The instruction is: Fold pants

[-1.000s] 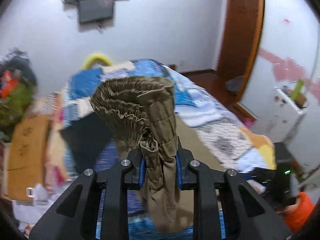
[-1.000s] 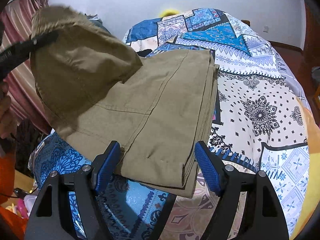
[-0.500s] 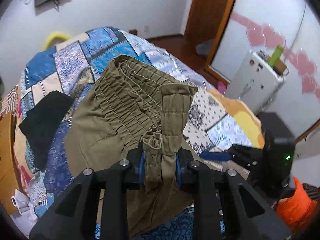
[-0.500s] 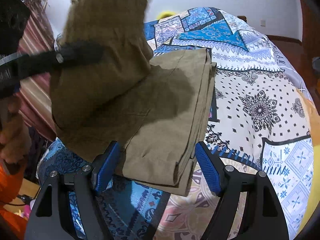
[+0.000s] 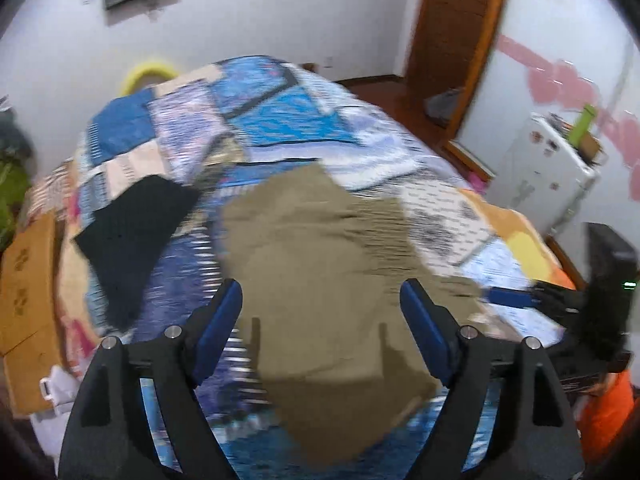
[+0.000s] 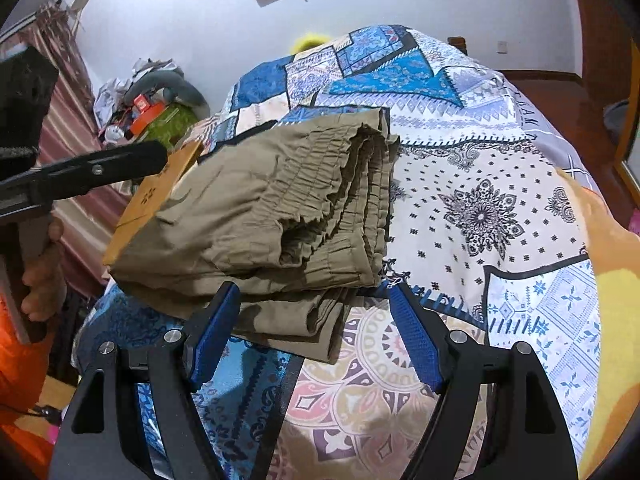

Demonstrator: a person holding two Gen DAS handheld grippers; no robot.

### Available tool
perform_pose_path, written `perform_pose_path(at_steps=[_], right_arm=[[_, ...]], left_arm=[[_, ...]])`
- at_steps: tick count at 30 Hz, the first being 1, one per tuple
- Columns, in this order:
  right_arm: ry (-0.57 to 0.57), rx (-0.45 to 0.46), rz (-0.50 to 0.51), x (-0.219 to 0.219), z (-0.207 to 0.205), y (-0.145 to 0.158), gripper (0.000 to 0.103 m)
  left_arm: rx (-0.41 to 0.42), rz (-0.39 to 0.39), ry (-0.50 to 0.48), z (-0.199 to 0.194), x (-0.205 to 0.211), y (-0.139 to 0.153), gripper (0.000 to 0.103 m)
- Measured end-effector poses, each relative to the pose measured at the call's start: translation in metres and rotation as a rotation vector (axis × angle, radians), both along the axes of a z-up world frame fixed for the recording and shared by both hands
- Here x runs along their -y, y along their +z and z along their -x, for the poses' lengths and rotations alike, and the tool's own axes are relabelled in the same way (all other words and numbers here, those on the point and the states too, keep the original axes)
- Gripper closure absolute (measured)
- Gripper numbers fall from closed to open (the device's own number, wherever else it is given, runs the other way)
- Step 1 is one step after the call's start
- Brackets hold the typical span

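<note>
The olive-brown pants (image 6: 280, 216) lie folded on the patterned bedspread (image 6: 500, 208), the gathered elastic waistband on top facing right. They show blurred in the left wrist view (image 5: 320, 280). My left gripper (image 5: 322, 316) is open and empty above the pants; one of its fingers (image 6: 100, 168) shows at the left of the right wrist view. My right gripper (image 6: 314, 332) is open and empty, its blue pads on either side of the near edge of the folded stack. It also shows in the left wrist view (image 5: 520, 300).
A black garment (image 5: 136, 232) lies on the bed left of the pants. A cardboard box (image 5: 28, 292) stands by the bed's left side. A white cabinet (image 5: 548, 172) and a wooden door frame (image 5: 452, 52) are at the right. Clutter (image 6: 152, 100) is piled by the curtain.
My left gripper carried the waistband over onto the pant legs, opened and let it go. The pants now lie folded flat. My right gripper stayed open near the stack's edge.
</note>
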State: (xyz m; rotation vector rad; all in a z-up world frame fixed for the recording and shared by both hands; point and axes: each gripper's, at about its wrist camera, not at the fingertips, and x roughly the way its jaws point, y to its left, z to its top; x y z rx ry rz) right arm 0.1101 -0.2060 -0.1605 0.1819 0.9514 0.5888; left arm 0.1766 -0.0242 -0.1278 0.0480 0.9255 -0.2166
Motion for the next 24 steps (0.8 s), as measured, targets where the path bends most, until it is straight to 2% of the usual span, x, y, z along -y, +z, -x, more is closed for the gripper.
perform_pose_path(at_steps=[4, 10, 17, 22, 24], right_arm=[[-0.016, 0.035, -0.014, -0.001, -0.001, 0.012, 0.028], [-0.053, 0.064, -0.039, -0.010, -0.013, 0.019, 0.028], [-0.039, -0.013, 0.019, -0.019, -0.025, -0.015, 0.028], [-0.029, -0.030, 0.001, -0.015, -0.029, -0.018, 0.025], [-0.028, -0.029, 0.002, -0.015, -0.031, -0.018, 0.024]], left_arm=[[0.014, -0.059, 0.091, -0.016, -0.036, -0.003, 0.020], [-0.001, -0.100, 0.138, -0.056, -0.065, -0.015, 0.019], [-0.046, -0.141, 0.105, -0.116, -0.063, -0.040, 0.018], [-0.128, -0.153, 0.063, -0.165, -0.050, -0.075, 0.018], [-0.183, -0.179, 0.036, -0.179, -0.042, -0.095, 0.018]])
